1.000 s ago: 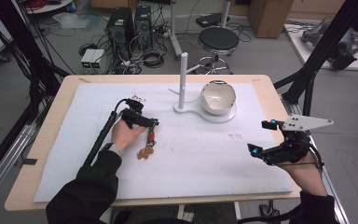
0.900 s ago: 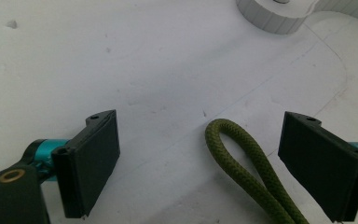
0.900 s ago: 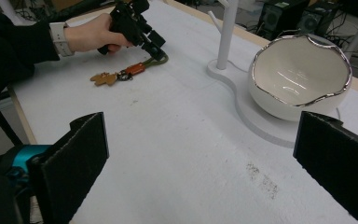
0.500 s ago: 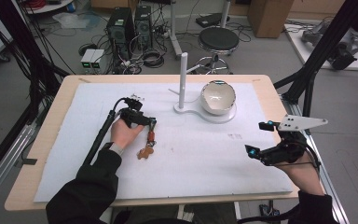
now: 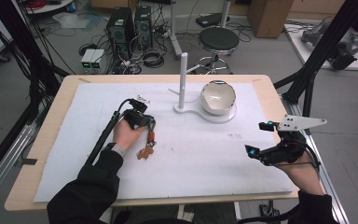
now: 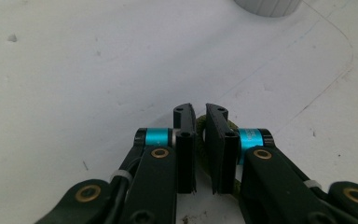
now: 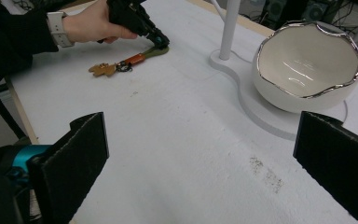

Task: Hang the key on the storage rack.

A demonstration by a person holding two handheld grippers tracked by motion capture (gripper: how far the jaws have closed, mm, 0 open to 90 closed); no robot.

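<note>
lying on the mat, keychain (image 5: 148, 142) strap pinched in left gripper (image 5: 150, 123)

My black jaws with cyan bands, an olive strap (image 6: 200, 140) with orange clasp, white silver-rimmed bowl (image 7: 307, 65).

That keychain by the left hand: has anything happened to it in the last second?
The left gripper has just been closing its jaws onto the keychain's green loop, which now sits pinched between them. The keychain lies where it lay on the table. The right gripper, open, and the bowl kept their places.
</note>
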